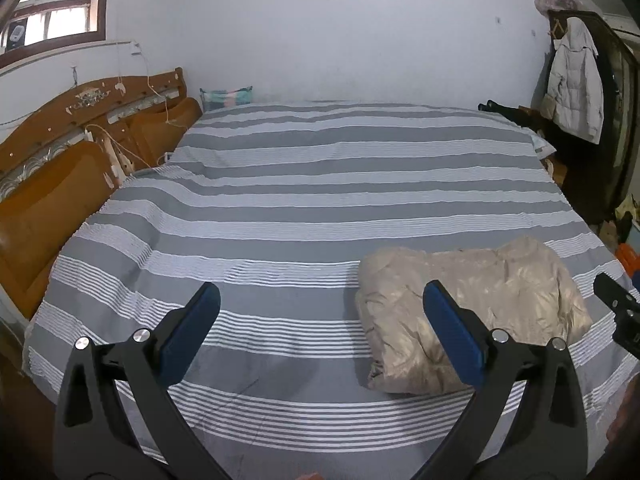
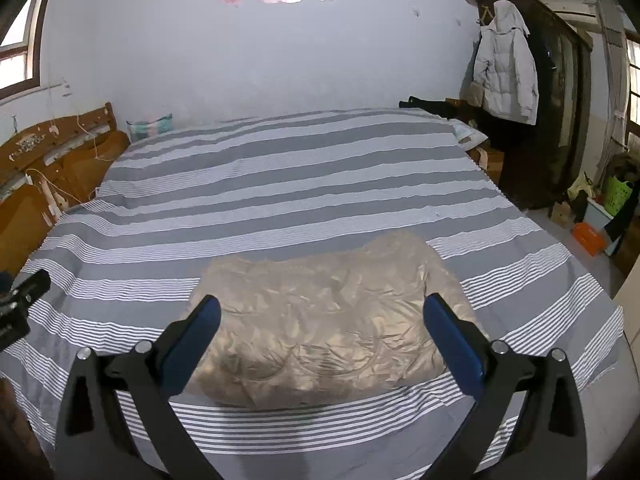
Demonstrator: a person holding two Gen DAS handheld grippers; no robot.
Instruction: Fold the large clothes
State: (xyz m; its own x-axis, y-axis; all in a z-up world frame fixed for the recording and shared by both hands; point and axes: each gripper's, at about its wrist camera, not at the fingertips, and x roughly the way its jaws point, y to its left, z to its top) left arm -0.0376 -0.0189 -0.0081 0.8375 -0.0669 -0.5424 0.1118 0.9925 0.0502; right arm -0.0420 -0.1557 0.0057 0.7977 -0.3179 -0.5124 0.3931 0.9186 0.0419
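Observation:
A shiny beige puffer jacket (image 2: 320, 316) lies folded into a compact rectangle on the grey-and-white striped bed (image 2: 280, 184), near its front edge. My right gripper (image 2: 320, 312) hangs open above the bundle, its blue pads wide apart and holding nothing. In the left wrist view the same jacket (image 1: 496, 308) sits at the lower right. My left gripper (image 1: 320, 304) is open over bare sheet just left of it, with its right pad in front of the jacket's left part. The right gripper's black tip (image 1: 616, 300) shows at the far right edge.
A wooden headboard (image 1: 60, 168) with loose cords runs along the bed's left side. A white puffer coat (image 2: 504, 68) hangs on a dark wardrobe (image 2: 560, 112) at the right. Boxes and a green basket (image 2: 616, 196) crowd the floor beyond the right bed edge.

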